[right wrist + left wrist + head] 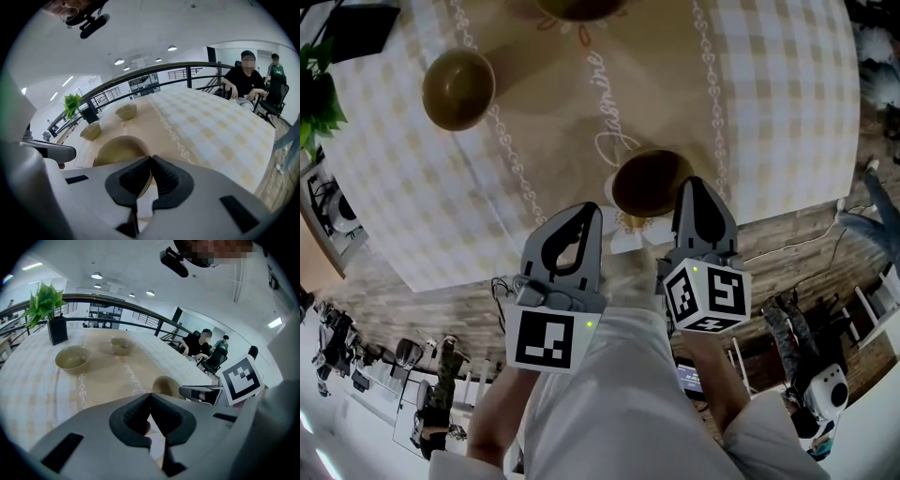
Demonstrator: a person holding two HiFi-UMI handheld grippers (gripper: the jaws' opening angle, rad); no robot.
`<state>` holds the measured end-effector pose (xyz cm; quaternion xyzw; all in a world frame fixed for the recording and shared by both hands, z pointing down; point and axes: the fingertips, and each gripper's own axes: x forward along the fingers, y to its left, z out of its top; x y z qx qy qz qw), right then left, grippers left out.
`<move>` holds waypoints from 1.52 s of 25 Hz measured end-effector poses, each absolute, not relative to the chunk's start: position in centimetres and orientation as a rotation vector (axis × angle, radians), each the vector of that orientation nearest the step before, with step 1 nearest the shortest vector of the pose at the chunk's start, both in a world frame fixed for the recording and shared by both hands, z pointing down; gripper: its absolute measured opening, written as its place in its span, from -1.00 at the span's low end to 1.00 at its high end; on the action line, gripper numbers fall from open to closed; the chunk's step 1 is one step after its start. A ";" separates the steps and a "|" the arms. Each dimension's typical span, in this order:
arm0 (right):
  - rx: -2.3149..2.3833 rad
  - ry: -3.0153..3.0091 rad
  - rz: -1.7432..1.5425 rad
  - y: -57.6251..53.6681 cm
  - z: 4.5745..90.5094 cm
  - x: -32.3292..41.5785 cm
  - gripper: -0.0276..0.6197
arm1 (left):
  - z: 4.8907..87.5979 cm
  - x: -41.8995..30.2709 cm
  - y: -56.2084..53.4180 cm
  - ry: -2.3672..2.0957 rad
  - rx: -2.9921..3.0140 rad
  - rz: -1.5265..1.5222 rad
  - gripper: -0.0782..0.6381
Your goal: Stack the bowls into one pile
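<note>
Three olive-brown bowls stand apart on the tablecloth. The near bowl (649,182) lies just beyond my right gripper (692,185), whose jaws are shut and empty, their tips by the bowl's right rim. The left bowl (457,88) and the far bowl (579,7) stand further off. My left gripper (591,210) is shut on nothing, left of the near bowl over the table's front edge. In the right gripper view the near bowl (119,150) sits right behind the shut tips (151,157). The left gripper view shows all three bowls beyond its shut tips (151,394).
A beige and checked tablecloth (769,84) covers the table. A potted plant (49,303) stands at the far left corner. People sit at desks (243,77) beyond the table's right side. A railing (140,315) runs behind the table.
</note>
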<state>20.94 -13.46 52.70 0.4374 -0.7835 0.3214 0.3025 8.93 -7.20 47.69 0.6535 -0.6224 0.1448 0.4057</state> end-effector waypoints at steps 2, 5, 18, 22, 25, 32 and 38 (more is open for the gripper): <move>1.158 -2.094 0.871 -13.5 52.4 20.6 -0.80 | 47.7 8.7 -7.1 -1.573 1.647 0.362 -0.72; 1.156 -2.115 0.912 -13.4 51.8 20.1 -0.81 | 47.4 8.3 -6.9 -1.580 1.642 0.354 -0.72; 1.064 -2.218 0.895 -12.1 47.9 16.5 -0.81 | 44.8 4.7 -5.5 -1.649 1.599 0.298 -0.72; 1.027 -2.255 0.861 -11.7 46.4 14.7 -0.81 | 43.0 2.8 -5.1 -1.697 1.594 0.271 -0.72; 1.000 -2.274 0.848 -11.3 45.3 13.2 -0.81 | 41.9 1.1 -4.4 -1.733 1.575 0.252 -0.72; 0.936 -2.342 0.809 -10.9 42.3 9.1 -0.81 | 39.0 -2.6 -3.0 -1.812 1.553 0.218 -0.72; 0.885 -2.395 0.761 -10.5 39.7 5.0 -0.81 | 36.4 -5.7 -2.1 -1.869 1.528 0.173 -0.72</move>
